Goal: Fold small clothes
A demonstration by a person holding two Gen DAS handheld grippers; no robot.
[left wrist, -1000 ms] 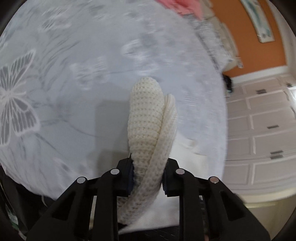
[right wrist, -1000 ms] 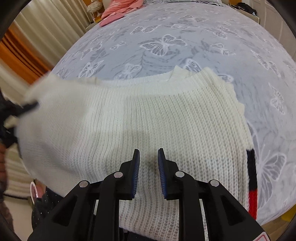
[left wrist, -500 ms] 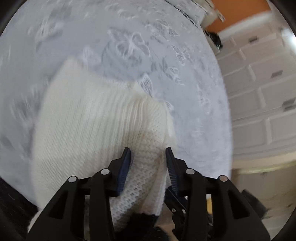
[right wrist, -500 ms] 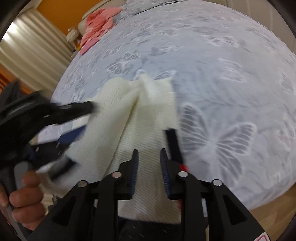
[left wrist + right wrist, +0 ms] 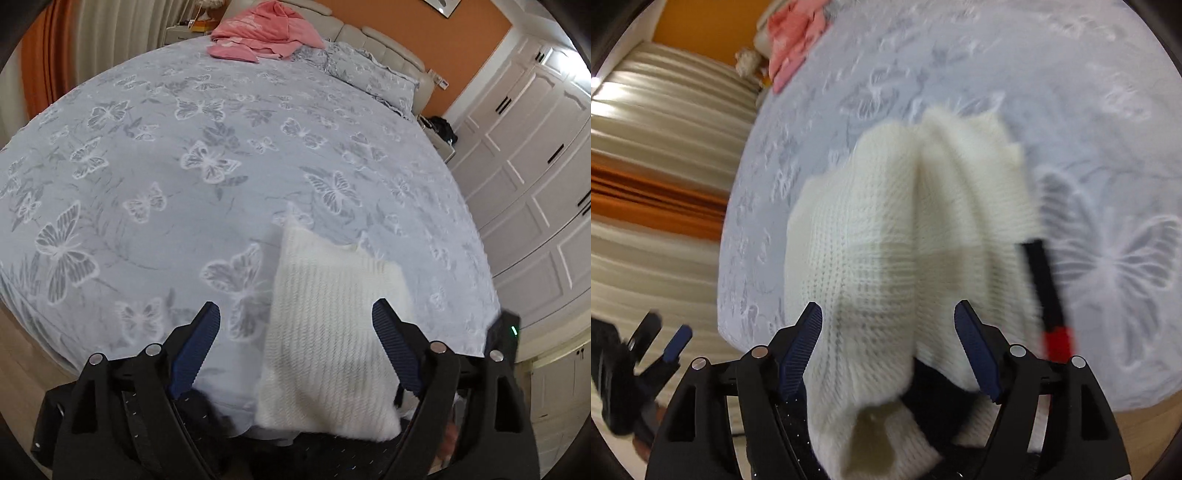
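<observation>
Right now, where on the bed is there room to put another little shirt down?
The bedspread lies bare across the wide middle, between the pink clothes by the headboard and the white sweater at the near edge. The near left corner is bare too. It is crowded around the sweater, where both grippers hover.

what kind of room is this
A bedroom, most likely: a wide bed under a butterfly-print cover, a padded headboard with pillows against an orange wall, and white built-in wardrobes on the right.
</observation>
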